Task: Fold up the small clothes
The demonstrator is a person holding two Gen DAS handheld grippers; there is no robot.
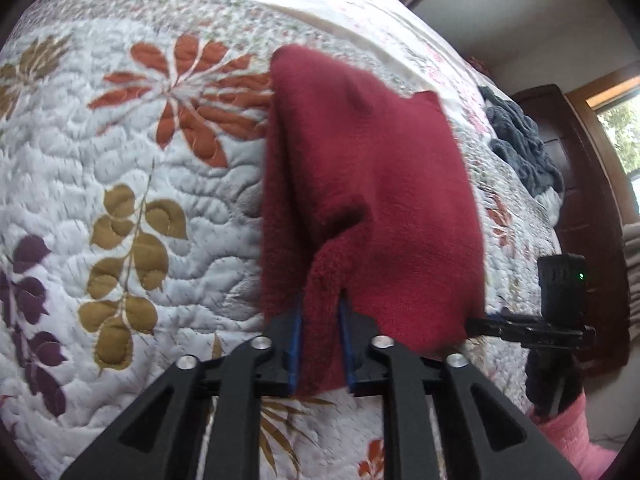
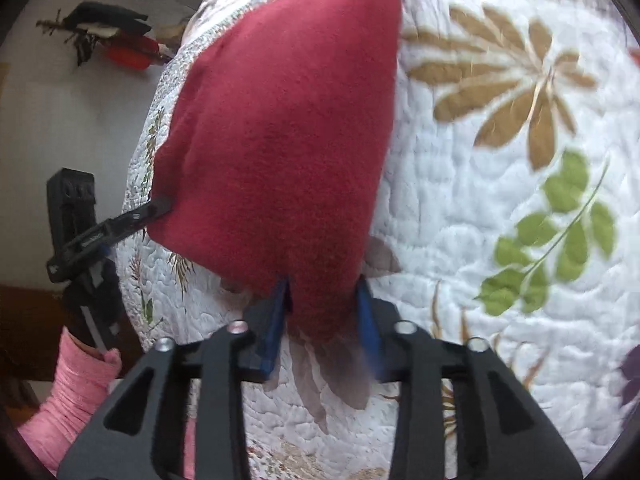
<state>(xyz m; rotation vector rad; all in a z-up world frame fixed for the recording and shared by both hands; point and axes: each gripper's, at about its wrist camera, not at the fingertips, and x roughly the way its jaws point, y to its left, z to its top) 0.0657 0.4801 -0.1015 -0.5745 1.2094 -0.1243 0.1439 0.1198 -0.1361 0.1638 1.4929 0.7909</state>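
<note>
Left wrist view shows your left tool (image 1: 322, 320) closed on a bunched edge of the dark red cloth (image 1: 360, 184), with the fabric pinched between the two blue-padded fingers (image 1: 297, 344). The cloth hangs lifted above the quilted bed cover (image 1: 120, 160), whose white surface carries rust, gold and purple leaf patterns. At the right edge of that view your right tool (image 1: 520, 326) reaches in from the side and meets the cloth's other lower corner, with a pink sleeve (image 1: 568, 436) behind it. A grey-blue garment (image 1: 520, 140) lies crumpled farther back on the bed, well apart from the red cloth.

From the right wrist view, your right tool (image 2: 324, 312) is likewise clamped on the cloth (image 2: 288, 140), the fabric narrowing down into the gap between its blue pads (image 2: 274, 332). The cloth spreads wide and taut away from the camera, held up over the bed cover (image 2: 480, 200). Your left tool (image 2: 152, 210) grips the cloth's far left corner, and the pink sleeve (image 2: 76, 392) shows below it.
</note>
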